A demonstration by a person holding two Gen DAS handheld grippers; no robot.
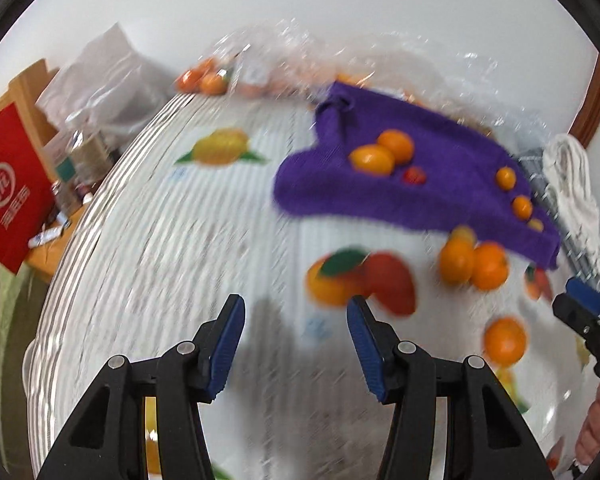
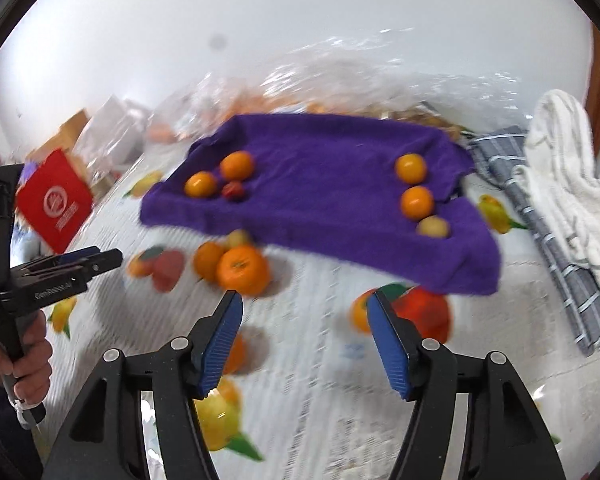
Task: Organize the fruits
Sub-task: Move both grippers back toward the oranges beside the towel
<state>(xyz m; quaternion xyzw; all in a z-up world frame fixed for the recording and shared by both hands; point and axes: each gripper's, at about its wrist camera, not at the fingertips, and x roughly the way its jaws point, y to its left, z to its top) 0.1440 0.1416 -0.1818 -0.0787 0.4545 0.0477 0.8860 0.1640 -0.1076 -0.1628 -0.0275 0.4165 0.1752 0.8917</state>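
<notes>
Left wrist view: left tool (image 1: 296, 320) hangs spread and empty over the fruit-printed desk (image 1: 148, 240). Ahead and right of it, a purple towel (image 1: 440, 184) carries oranges (image 1: 372, 159), with two more oranges (image 1: 472, 266) just off its near edge. Right wrist view: right tool (image 2: 305, 318) is likewise spread, nothing between its pads, one orange (image 2: 242, 270) just ahead-left

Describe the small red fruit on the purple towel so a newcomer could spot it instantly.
Start at the purple towel spread on the fruit-print tablecloth. At its left end, seen from the right wrist camera, two oranges sit together; the small red fruit lies against them. It is the only red fruit on the towel, and smaller than the oranges.
</notes>
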